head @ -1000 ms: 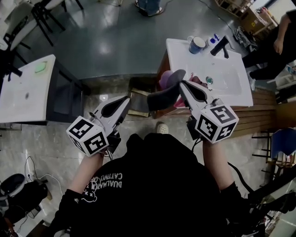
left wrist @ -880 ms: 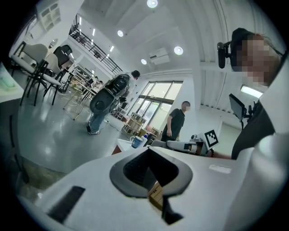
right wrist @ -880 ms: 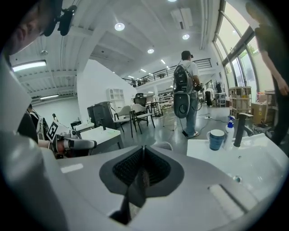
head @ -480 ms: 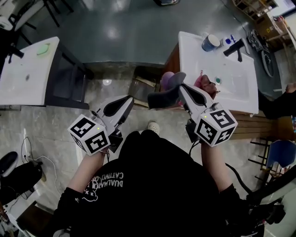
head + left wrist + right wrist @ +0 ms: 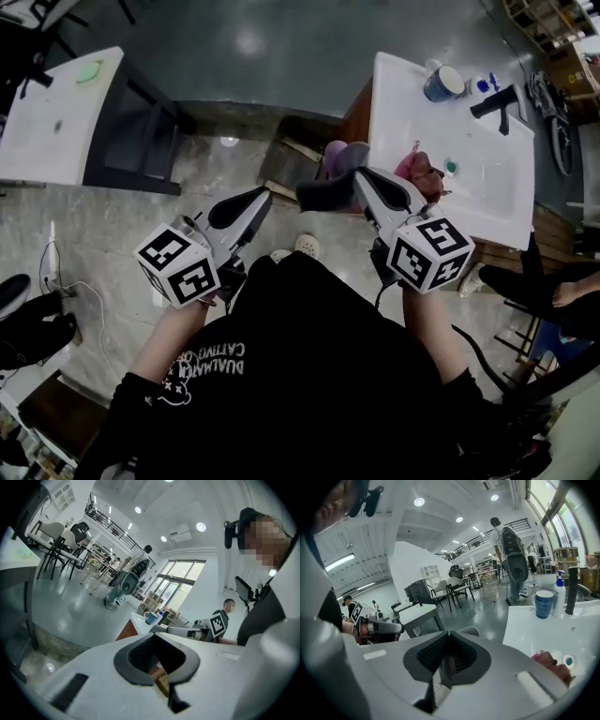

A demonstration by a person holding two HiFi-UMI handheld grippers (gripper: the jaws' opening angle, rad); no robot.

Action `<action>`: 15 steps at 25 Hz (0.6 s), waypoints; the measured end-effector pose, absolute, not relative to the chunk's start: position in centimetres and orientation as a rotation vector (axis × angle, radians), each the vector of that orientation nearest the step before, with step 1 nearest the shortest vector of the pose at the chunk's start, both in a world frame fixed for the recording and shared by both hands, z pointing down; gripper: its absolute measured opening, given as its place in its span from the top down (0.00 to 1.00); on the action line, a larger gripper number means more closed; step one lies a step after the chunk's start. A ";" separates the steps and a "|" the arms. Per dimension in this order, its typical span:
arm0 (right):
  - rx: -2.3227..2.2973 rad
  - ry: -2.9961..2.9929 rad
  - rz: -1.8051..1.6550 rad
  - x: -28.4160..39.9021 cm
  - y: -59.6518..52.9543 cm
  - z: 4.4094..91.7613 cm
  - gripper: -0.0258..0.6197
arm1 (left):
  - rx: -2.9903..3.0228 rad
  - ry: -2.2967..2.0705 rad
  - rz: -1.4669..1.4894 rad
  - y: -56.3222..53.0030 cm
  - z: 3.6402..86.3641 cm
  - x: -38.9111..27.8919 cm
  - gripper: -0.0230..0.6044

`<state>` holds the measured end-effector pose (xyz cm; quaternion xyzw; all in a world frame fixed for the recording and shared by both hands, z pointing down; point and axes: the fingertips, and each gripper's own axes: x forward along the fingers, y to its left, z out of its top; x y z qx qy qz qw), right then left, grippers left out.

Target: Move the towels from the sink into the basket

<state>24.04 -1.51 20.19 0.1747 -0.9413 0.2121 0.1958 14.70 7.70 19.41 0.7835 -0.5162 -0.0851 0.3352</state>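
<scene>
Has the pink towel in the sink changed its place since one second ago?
No. The pink towel still lies in the sink, just left of the drain, as before.

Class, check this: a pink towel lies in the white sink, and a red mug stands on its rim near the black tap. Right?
No: the mug is blue, not red, as the right gripper view shows. The pink towel does lie in the white sink, with the mug on its rim near the black tap.

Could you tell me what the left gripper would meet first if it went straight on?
Most likely the near end of the white rectangular sink counter above its brown wooden cabinet side, though depth is unclear.
</scene>
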 end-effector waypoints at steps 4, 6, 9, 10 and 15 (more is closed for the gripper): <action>0.444 -2.637 0.628 23.7 -2.2 20.6 0.92 | 2.034 -1.373 -0.225 6.9 18.9 14.7 0.96; 0.411 -2.639 0.636 23.2 -2.5 21.3 0.92 | 2.027 -1.399 -0.223 6.4 18.8 14.7 0.96; 0.401 -2.624 0.629 22.5 -3.0 22.9 0.92 | 1.998 -1.440 -0.230 5.9 19.3 14.1 0.96; 0.403 -2.614 0.632 22.2 -3.1 23.4 0.92 | 1.989 -1.447 -0.233 5.8 19.5 13.8 0.96; 0.419 -2.567 0.665 20.4 -2.7 25.2 0.92 | 2.001 -1.415 -0.207 5.1 20.4 11.3 0.96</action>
